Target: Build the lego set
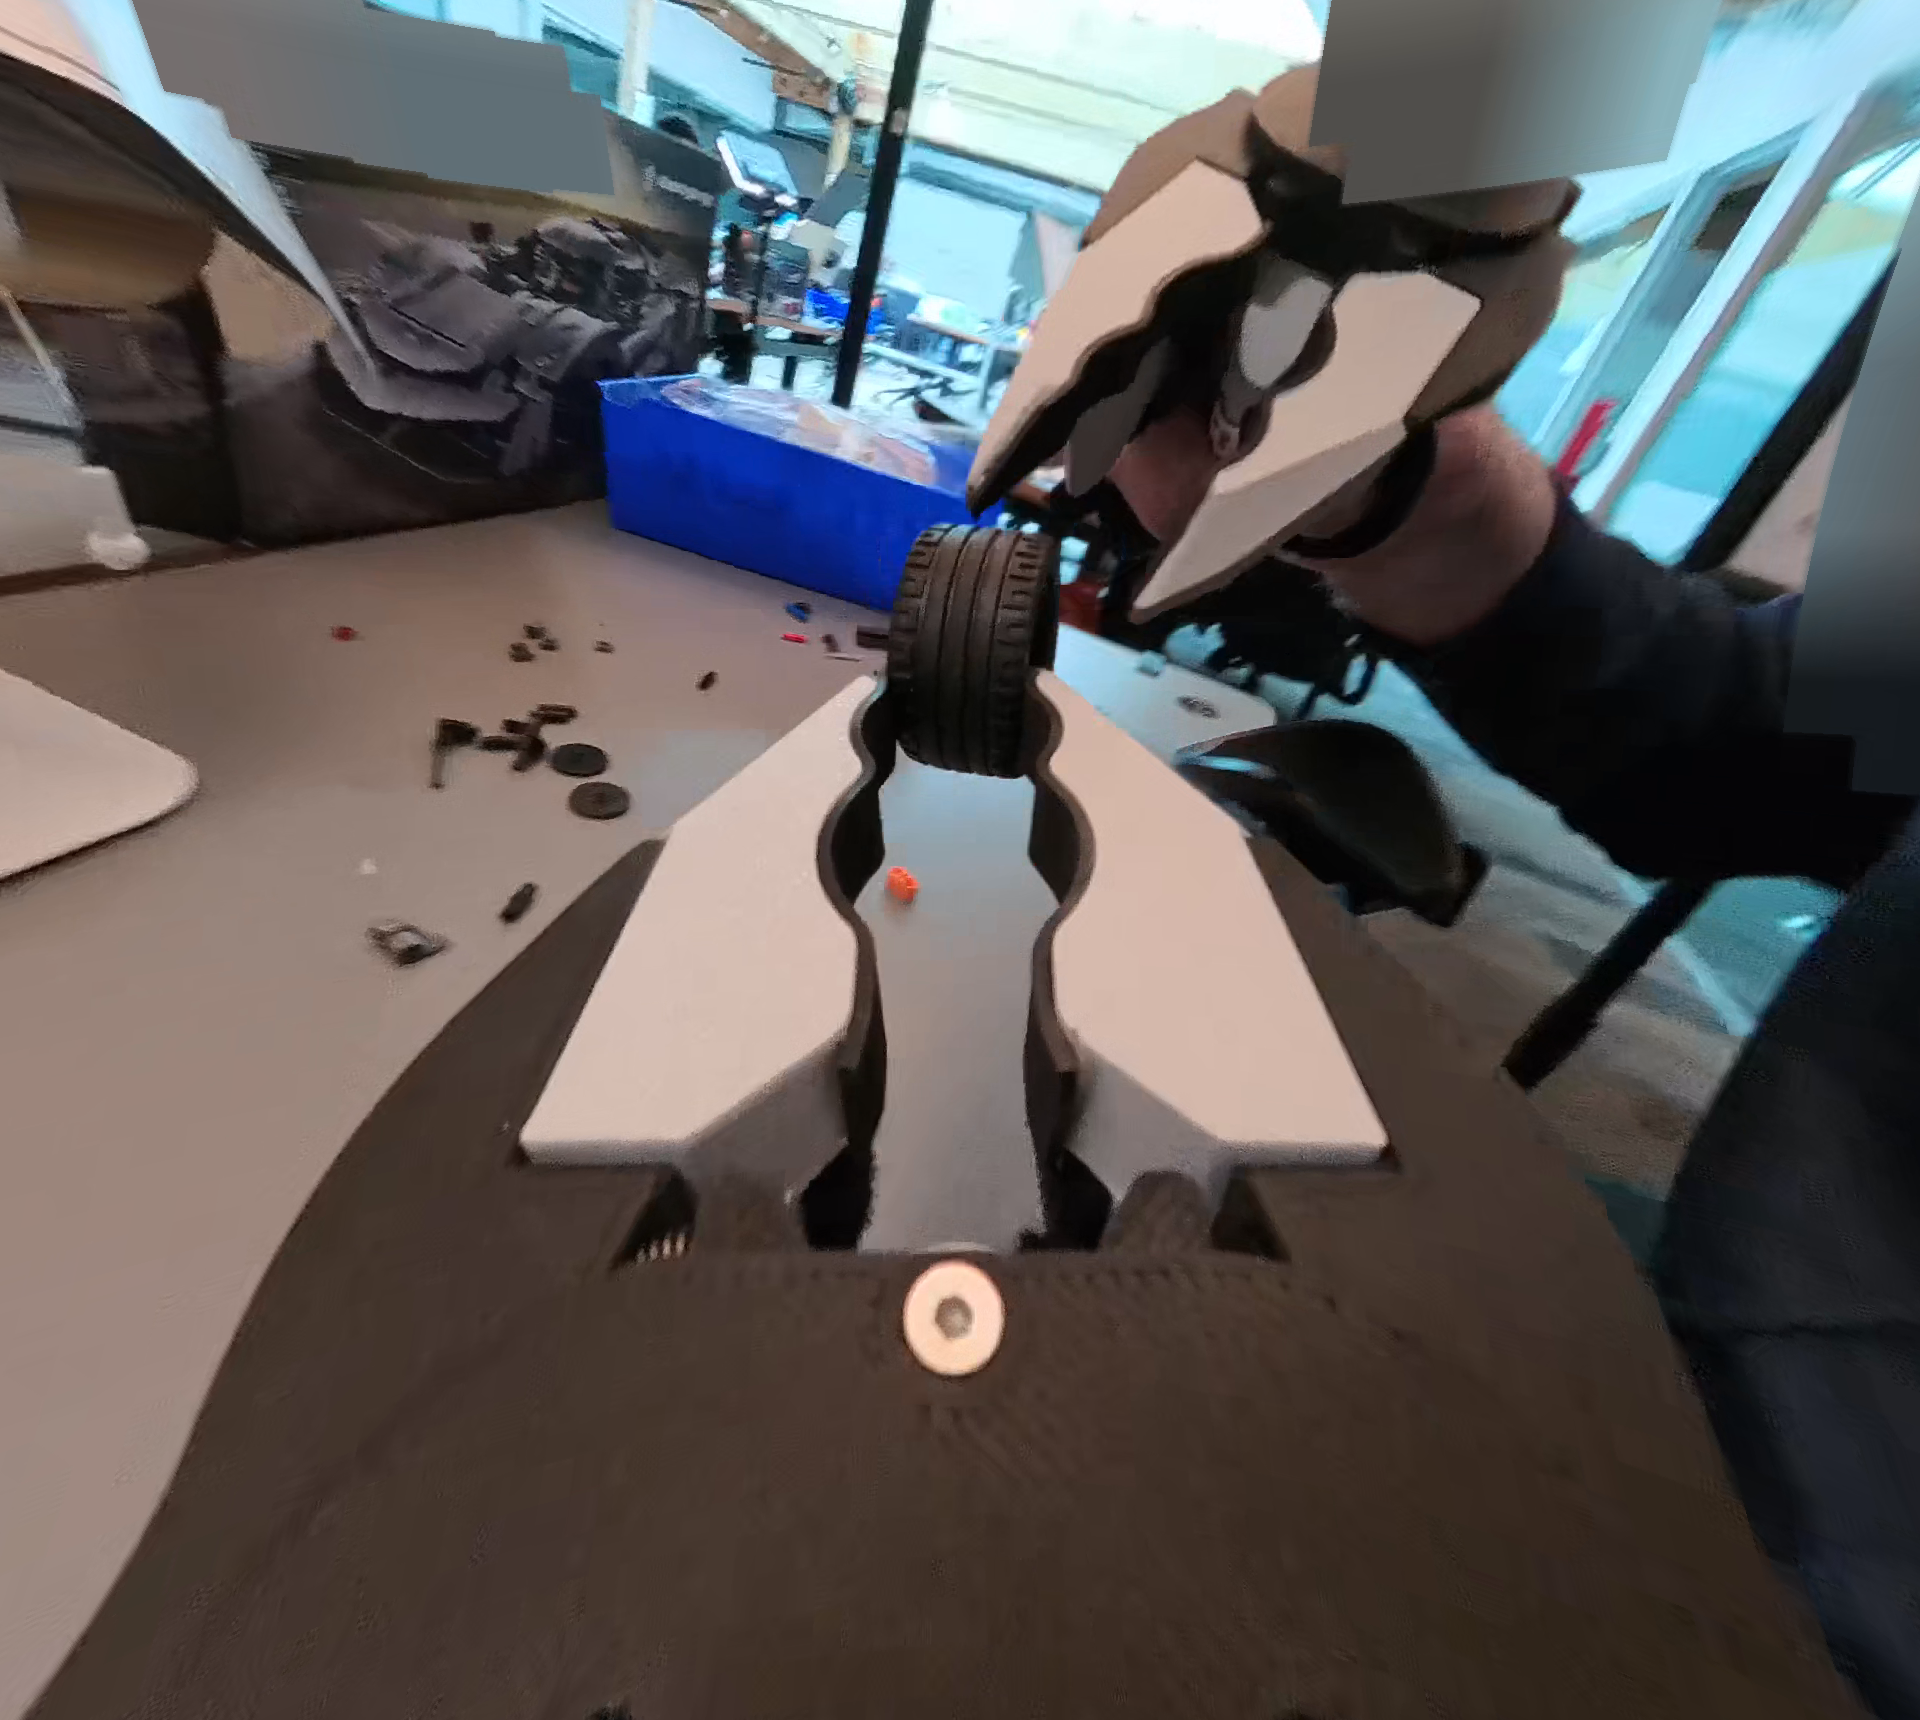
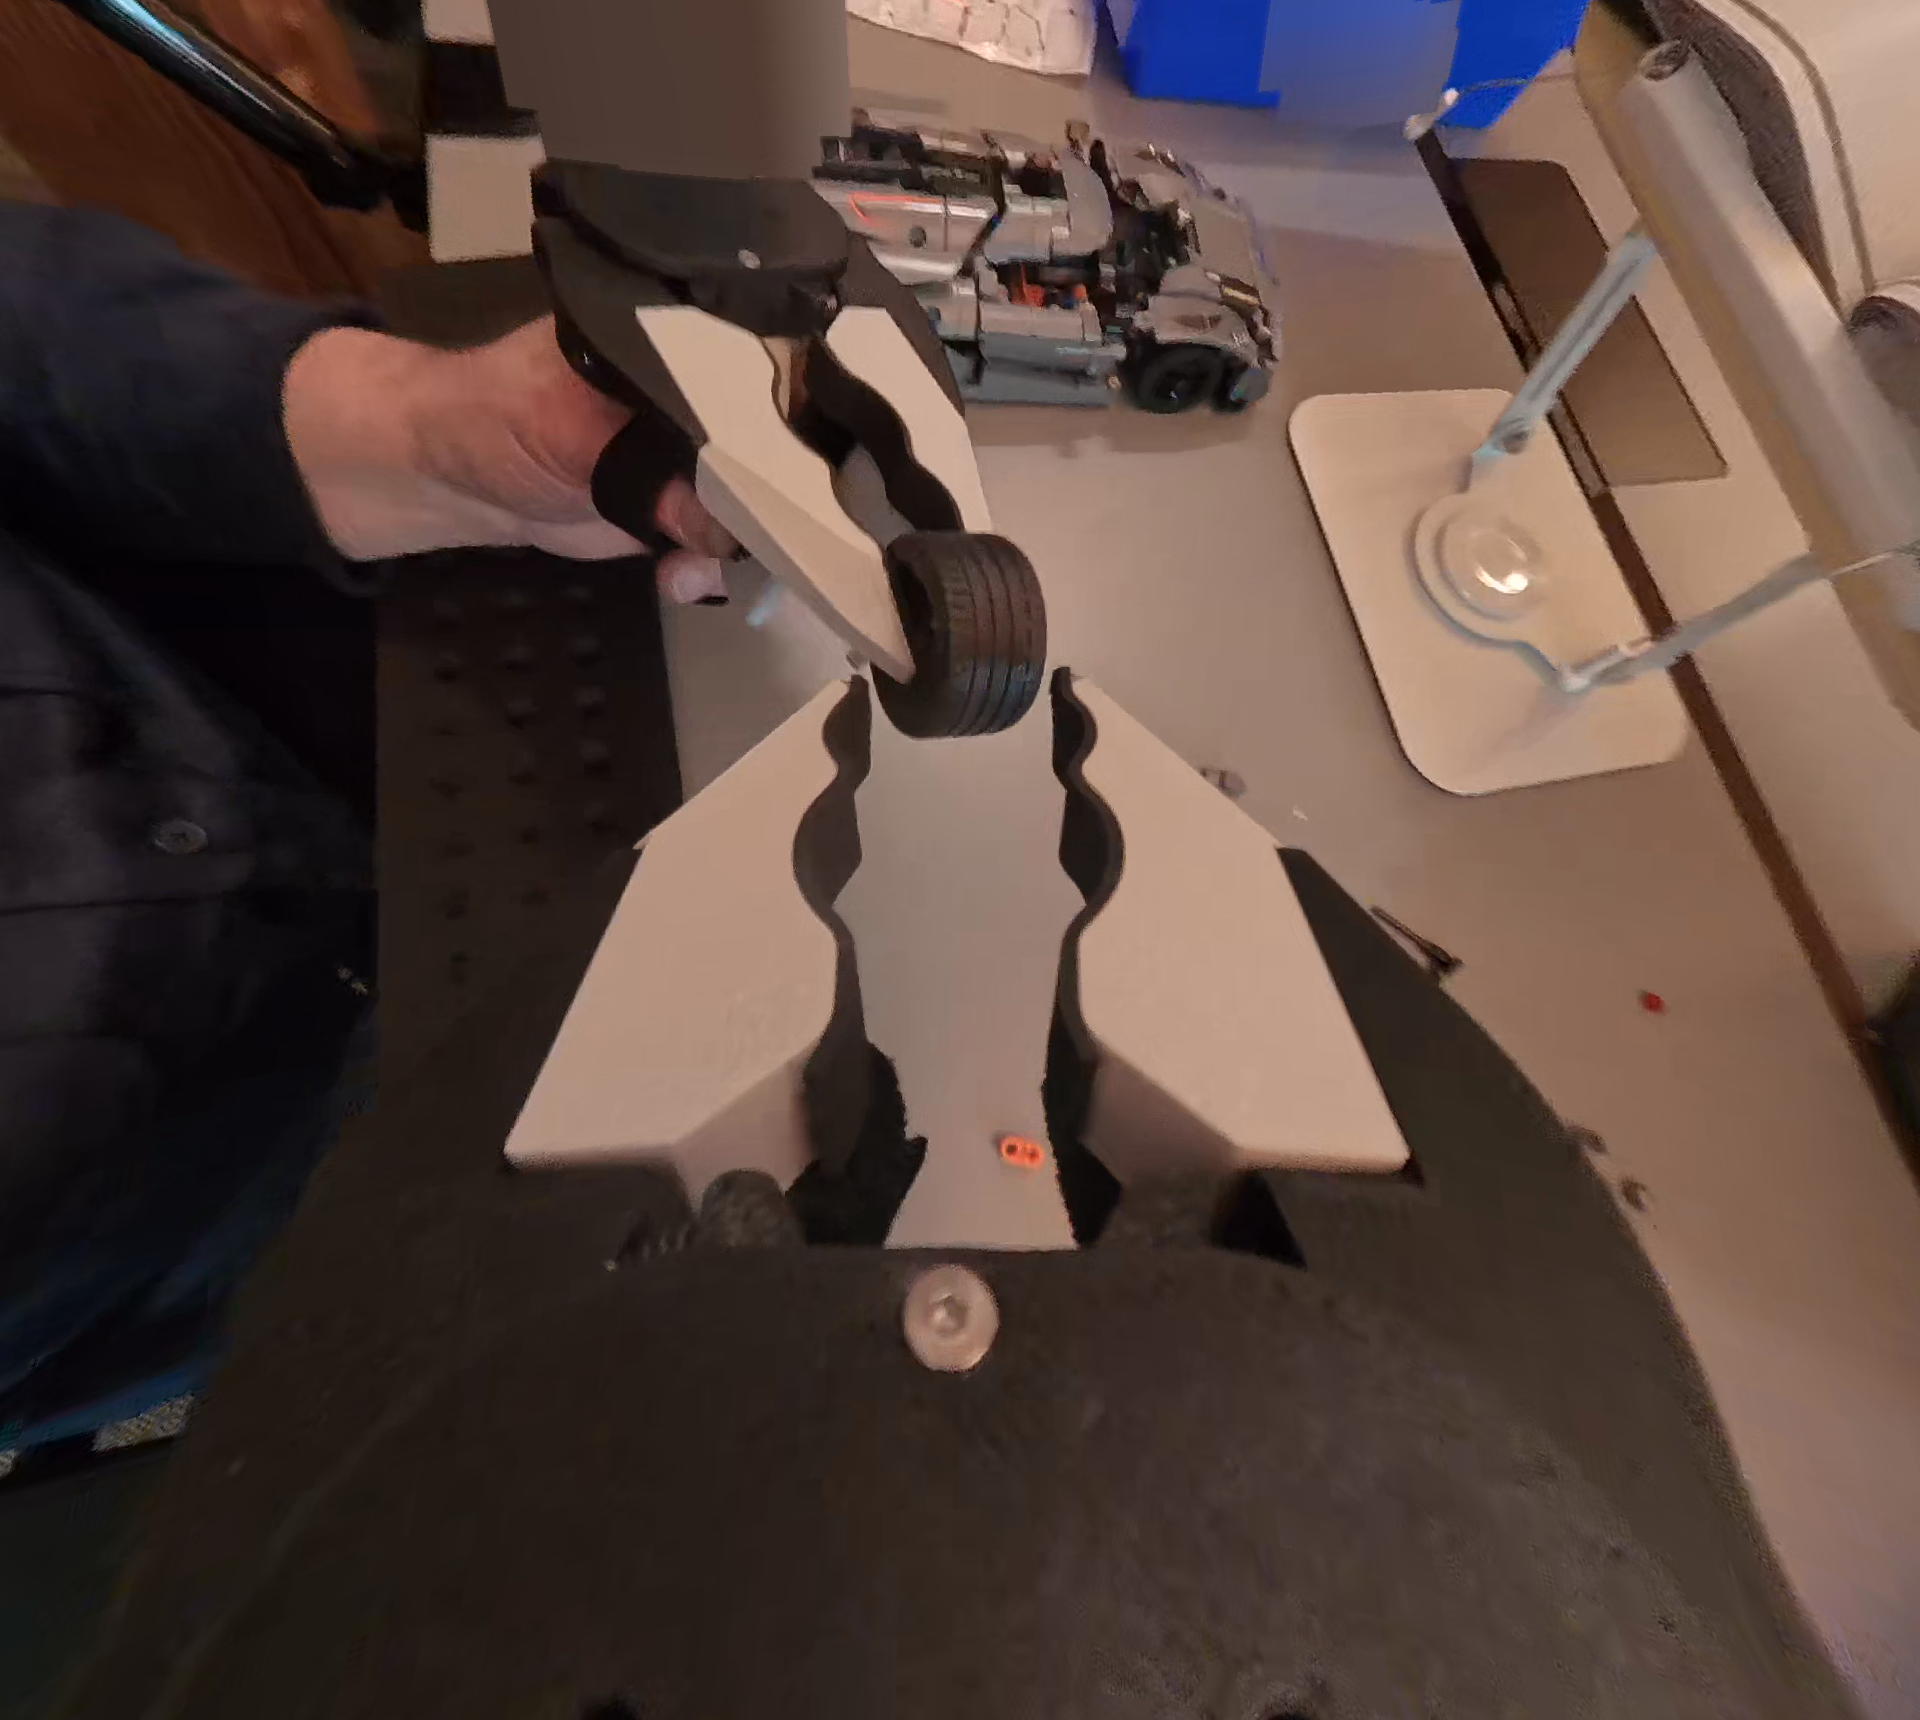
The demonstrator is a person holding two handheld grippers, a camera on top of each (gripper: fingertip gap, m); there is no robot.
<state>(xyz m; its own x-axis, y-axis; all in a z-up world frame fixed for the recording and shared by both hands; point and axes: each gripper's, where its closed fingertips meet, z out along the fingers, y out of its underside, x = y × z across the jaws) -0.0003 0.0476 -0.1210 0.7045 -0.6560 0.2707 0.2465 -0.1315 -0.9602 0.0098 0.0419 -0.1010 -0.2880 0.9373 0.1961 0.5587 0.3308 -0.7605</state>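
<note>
Table (image 2: 1195, 631): grey, edge runs down the right side of the right wrist view. Landmark = tyre.

Lego car (image 2: 1049, 268): part-built, grey/black, on table well beyond tyre.

Blue bin (image 2: 1195, 8): farther back than car, clear bags inside.

Lamp base (image 2: 1455, 590): white, right of tyre in the right wrist view, arm rising over it.

L gripper (image 1: 961, 704): closed part-way, tips clamped on tyre (image 1: 971, 647) sidewalls, tyre held clear above table.

R gripper (image 2: 961, 683): jaws spread wide, nothing held; tips just beside tyre, tyre between them. Contact: can't tell.

Loose black pcs (image 1: 520, 745): on table, left of tyre in the left wrist view.

Orange pc (image 1: 901, 884): on table below tyre.
</note>
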